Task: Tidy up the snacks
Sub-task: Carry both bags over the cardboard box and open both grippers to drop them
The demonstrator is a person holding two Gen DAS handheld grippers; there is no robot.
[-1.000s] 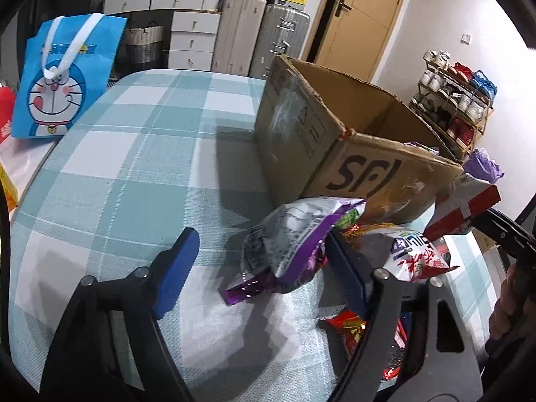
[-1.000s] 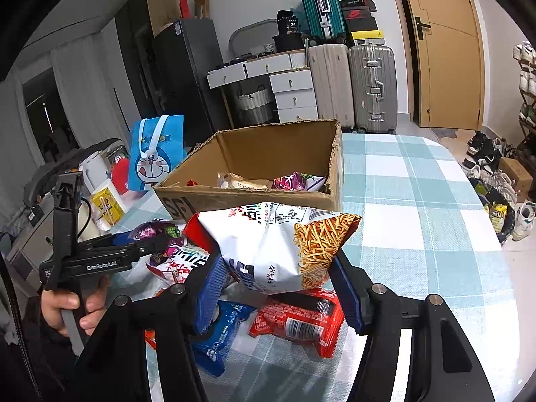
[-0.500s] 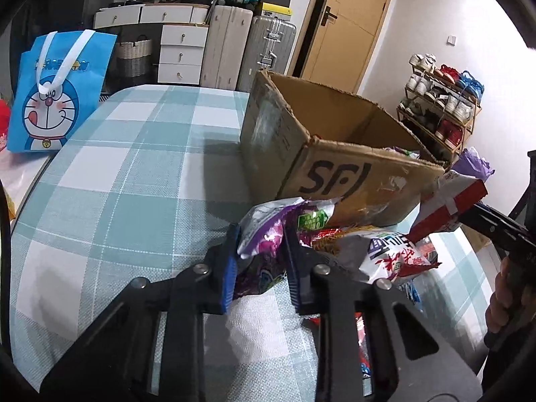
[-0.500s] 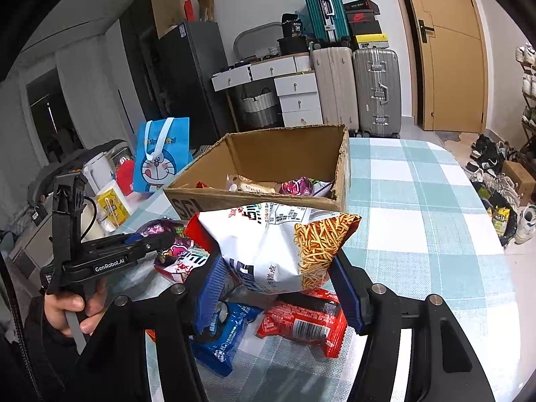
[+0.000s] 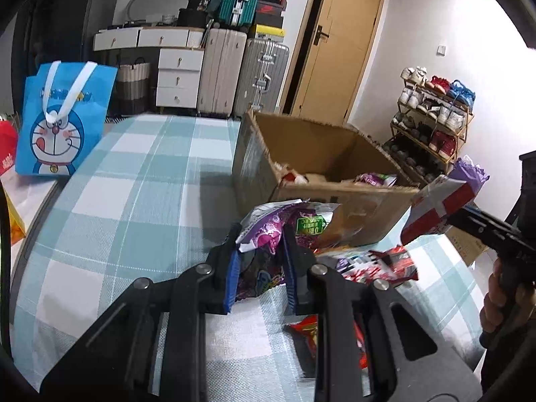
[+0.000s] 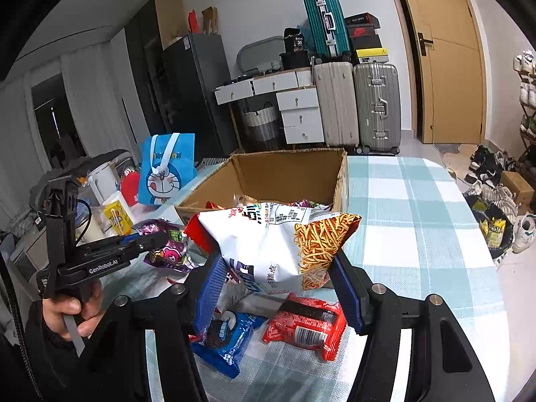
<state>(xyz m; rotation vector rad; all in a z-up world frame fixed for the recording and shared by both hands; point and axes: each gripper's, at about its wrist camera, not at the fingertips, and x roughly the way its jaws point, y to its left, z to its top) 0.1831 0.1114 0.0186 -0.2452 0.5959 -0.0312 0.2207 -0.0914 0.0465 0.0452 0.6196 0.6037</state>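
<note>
My left gripper (image 5: 259, 258) pinches the soft purple snack bag (image 5: 268, 231); my right gripper (image 6: 278, 288) grasps the light, crushable noodle bag (image 6: 274, 238) mid-body.

**A lived-in home, no doubt about it**

We're in somebody's flat: checked tablecloth (image 5: 140, 201) on the table, suitcases (image 6: 355, 107) stacked against the wall by a white drawer unit (image 6: 298, 114), a wooden door (image 5: 341, 43), and a shoe rack (image 5: 432, 117) packed with trainers. A cartoon tote bag (image 5: 62, 124) stands beside the table, a tall dark fridge (image 6: 191, 93) behind it.
</note>
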